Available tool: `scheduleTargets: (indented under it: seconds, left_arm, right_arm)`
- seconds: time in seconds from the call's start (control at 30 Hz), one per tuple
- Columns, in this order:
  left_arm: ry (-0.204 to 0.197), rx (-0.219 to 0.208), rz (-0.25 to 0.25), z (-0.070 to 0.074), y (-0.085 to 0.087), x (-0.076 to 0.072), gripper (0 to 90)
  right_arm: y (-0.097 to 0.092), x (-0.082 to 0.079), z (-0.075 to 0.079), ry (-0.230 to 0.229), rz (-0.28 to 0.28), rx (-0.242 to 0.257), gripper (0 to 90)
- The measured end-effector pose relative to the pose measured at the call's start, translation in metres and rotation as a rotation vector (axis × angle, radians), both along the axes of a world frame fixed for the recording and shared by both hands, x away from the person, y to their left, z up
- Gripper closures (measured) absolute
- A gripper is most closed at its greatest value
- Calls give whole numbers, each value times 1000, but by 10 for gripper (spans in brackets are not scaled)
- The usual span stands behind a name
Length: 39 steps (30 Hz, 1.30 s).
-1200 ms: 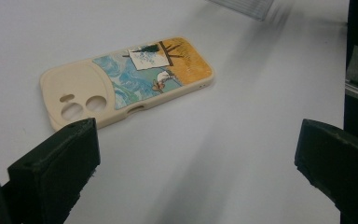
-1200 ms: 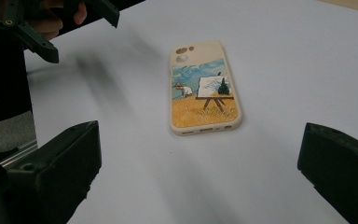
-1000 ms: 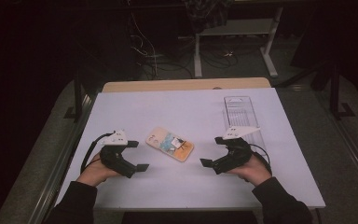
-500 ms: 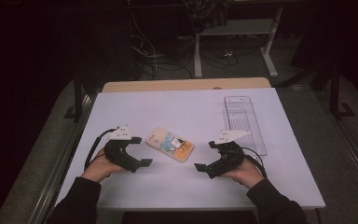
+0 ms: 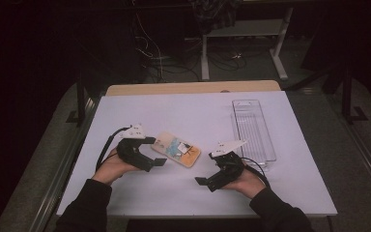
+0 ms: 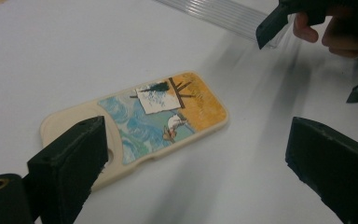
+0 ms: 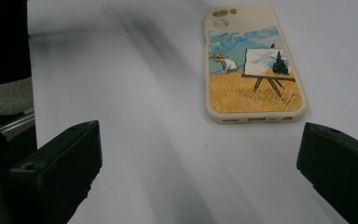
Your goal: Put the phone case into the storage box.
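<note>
I see the case (image 5: 176, 149) flat at centre, long axis upper-left to lower-right; left gripper (image 5: 157, 151) closing slightly, wide, empty; right gripper (image 5: 207, 179) wide, empty, now lower-left of before.

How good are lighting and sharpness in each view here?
High view: the white table is evenly lit, the room behind nearly black, the clear tray faint. Left gripper view: phone case fairly sharp, near jaws soft, grey streaks on the table. Right gripper view: case crisp, foreground jaws blurred.
</note>
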<state>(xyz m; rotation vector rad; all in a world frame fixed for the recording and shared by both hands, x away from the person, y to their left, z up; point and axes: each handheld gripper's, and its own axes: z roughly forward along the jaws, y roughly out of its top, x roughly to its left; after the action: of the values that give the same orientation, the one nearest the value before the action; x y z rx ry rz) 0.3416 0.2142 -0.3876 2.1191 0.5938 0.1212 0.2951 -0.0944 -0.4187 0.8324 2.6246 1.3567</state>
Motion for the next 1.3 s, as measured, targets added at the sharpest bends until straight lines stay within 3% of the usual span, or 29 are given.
scheduleTargets:
  seconds: [0.23,0.43,0.47,0.77,0.93,1.13,1.3]
  left_arm:
    - [-13,-1,2,3,-17,10,162]
    - [-19,-1,29,5,-31,23,329]
    - [-5,-8,44,4,-36,25,348]
    - [-8,29,22,0,-58,41,564]
    - [29,32,31,-7,-75,52,716]
    - [72,68,49,-15,-94,58,885]
    - [93,102,49,-21,-110,62,900]
  right_arm:
    - [-2,1,-3,0,-5,-5,0]
    - [-2,1,-3,0,1,-13,0]
    - [-2,1,-3,0,3,-15,0]
    - [-3,2,-3,1,2,-26,0]
    - [-3,1,-3,11,-3,-23,0]
    - [-3,1,-4,12,4,-31,0]
    - [-2,1,-4,19,-1,-36,0]
